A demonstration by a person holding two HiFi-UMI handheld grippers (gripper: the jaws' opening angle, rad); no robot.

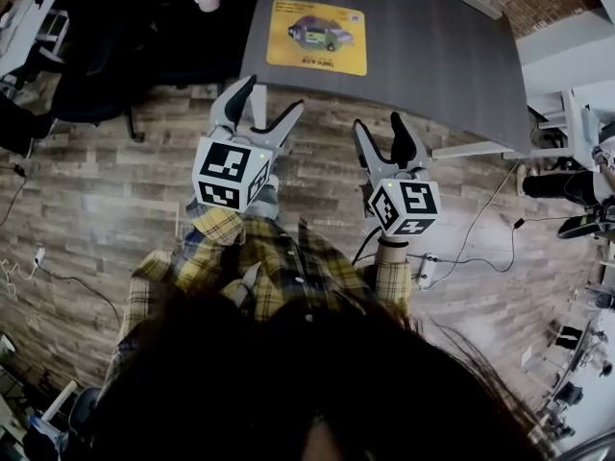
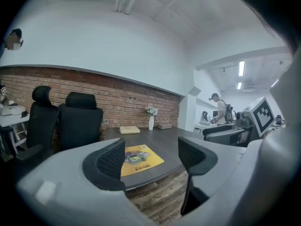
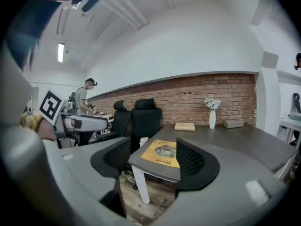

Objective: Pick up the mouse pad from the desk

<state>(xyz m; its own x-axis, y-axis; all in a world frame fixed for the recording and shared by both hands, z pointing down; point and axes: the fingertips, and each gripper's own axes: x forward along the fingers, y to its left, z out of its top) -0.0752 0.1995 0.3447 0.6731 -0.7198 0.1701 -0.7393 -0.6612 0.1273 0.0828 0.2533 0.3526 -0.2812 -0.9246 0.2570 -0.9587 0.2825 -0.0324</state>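
A yellow mouse pad (image 1: 317, 36) with a car picture lies flat near the front left corner of the dark grey desk (image 1: 432, 56). Both grippers hang over the wooden floor, short of the desk's edge, and point toward it. My left gripper (image 1: 271, 97) is open with nothing between its jaws, and my right gripper (image 1: 380, 125) is open and empty too. In the left gripper view the mouse pad (image 2: 143, 158) shows between the spread pads (image 2: 112, 160). In the right gripper view the mouse pad (image 3: 164, 153) lies ahead, partly behind the right pad (image 3: 193, 163).
Two black office chairs (image 1: 96, 75) stand left of the desk. At the desk's far side are a white vase (image 2: 151, 122), a book (image 2: 129, 130) and a small box. A person (image 2: 218, 108) stands far off. Cables and a power strip (image 1: 428, 269) lie on the floor.
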